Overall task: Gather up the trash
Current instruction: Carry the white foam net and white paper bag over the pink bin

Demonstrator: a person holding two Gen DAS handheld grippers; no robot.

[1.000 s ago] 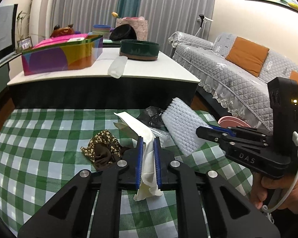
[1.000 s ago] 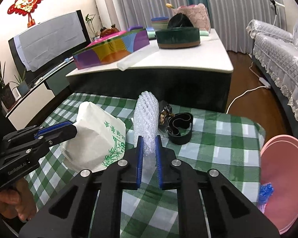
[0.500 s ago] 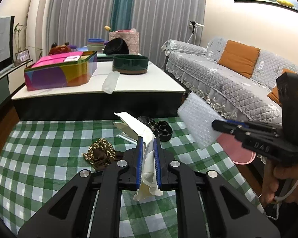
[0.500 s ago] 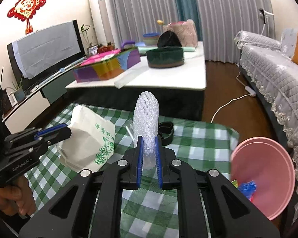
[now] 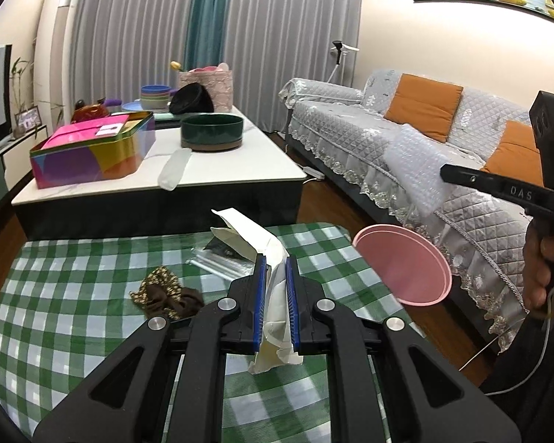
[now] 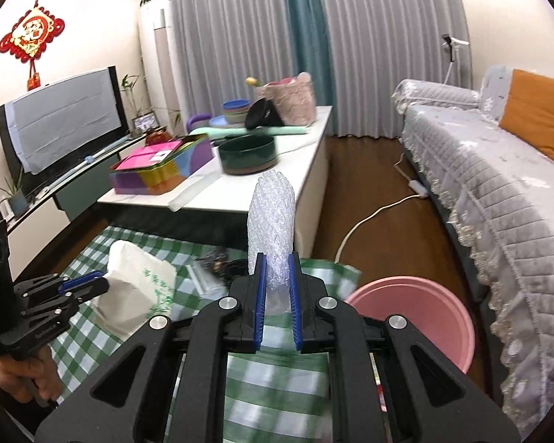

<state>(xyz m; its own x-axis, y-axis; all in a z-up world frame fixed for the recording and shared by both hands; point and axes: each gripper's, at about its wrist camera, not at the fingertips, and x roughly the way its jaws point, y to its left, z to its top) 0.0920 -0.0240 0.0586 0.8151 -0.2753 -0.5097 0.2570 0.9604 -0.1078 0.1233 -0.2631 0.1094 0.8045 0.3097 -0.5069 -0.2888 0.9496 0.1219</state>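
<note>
My left gripper (image 5: 276,258) is shut on a white paper bag (image 5: 273,295) with green print, held above the green checked table (image 5: 74,313); the bag also shows in the right wrist view (image 6: 136,295). My right gripper (image 6: 276,258) is shut on a sheet of bubble wrap (image 6: 271,214), held high to the right of the table, above and left of the pink bin (image 6: 417,317). In the left wrist view the bubble wrap (image 5: 413,170) hangs above the pink bin (image 5: 402,265). A brown patterned scrunchie (image 5: 166,291) and a clear plastic wrapper (image 5: 221,262) lie on the table.
A white coffee table (image 5: 221,173) behind carries a colourful tin (image 5: 92,151), a green bowl (image 5: 212,131) and other dishes. A grey sofa (image 5: 387,147) with orange cushions stands right. A power cord (image 6: 380,210) lies on the wooden floor.
Both grippers have risen. My right gripper carried the bubble wrap up and right, off the table toward the pink bin. My left gripper lifted the paper bag higher.
</note>
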